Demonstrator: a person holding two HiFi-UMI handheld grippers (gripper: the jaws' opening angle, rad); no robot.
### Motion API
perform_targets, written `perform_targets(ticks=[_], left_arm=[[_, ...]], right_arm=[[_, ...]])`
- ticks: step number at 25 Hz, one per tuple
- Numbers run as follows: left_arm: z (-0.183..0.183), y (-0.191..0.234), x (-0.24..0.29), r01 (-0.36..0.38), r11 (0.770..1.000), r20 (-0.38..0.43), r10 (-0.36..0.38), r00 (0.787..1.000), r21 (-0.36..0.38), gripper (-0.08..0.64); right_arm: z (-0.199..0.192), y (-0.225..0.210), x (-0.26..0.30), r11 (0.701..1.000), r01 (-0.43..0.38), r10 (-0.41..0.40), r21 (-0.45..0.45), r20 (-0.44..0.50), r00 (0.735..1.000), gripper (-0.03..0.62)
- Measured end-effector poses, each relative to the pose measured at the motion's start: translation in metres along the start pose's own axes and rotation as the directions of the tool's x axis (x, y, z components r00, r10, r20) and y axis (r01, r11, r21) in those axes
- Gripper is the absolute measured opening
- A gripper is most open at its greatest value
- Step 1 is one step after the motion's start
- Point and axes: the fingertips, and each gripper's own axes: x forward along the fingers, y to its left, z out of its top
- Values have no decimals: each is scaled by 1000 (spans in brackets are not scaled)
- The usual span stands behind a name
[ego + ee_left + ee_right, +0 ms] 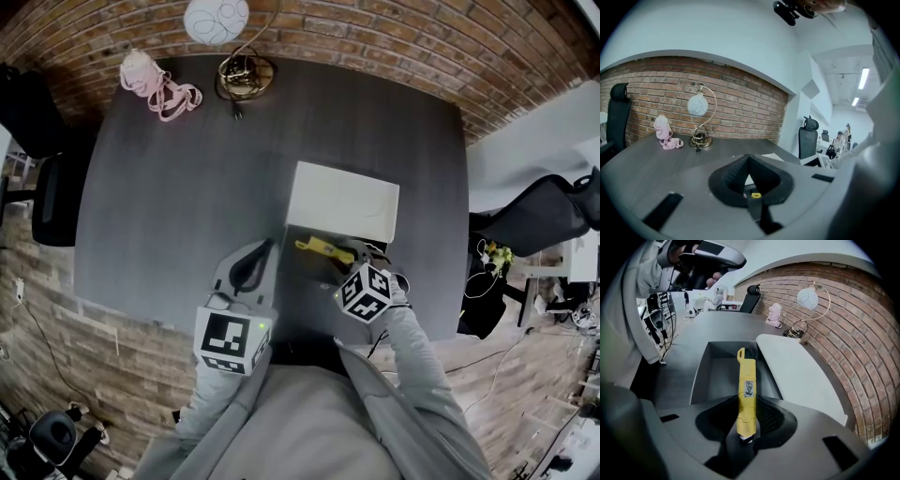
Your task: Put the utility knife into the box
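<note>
A yellow utility knife (746, 390) sticks out forward from between the pads of my right gripper (746, 403), which is shut on its handle. In the head view the utility knife (319, 247) hangs over the open grey box (298, 286), with the right gripper (352, 253) just to its right, pointing steeply down. The knife's far tip is above the grey box (701, 376) interior. A white lid (342, 202) lies against the box's far side. My left gripper (249, 267) rests to the left of the box, fingertips together, nothing held; the left gripper view shows the left gripper (749, 159) the same way.
A globe lamp (230, 42) on a brass base and a pink bottle with a strap (155, 84) stand at the table's far edge by the brick wall. Black office chairs sit at the left (52, 192) and right (544, 211) of the dark table (169, 187).
</note>
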Motion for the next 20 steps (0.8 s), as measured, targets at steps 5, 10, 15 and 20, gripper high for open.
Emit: perform_targets(ticks=[5, 10, 15, 20], left_arm=[[-1, 1, -3, -9, 1000, 5, 9, 1000, -4, 20], [-1, 1, -5, -16, 1000, 9, 17, 1000, -9, 20], [-1, 0, -6, -23, 1000, 12, 23, 1000, -11, 20], [1, 3, -7, -35, 999, 18, 35, 999, -15, 20]], right_arm=[[-6, 2, 8, 1000, -22, 21, -23, -38, 999, 126], [-8, 2, 13, 999, -37, 35, -34, -60, 998, 126], [-9, 1, 17, 997, -57, 53, -46, -85, 995, 126], [-10, 0, 20, 996, -80, 75, -46, -102, 992, 126]])
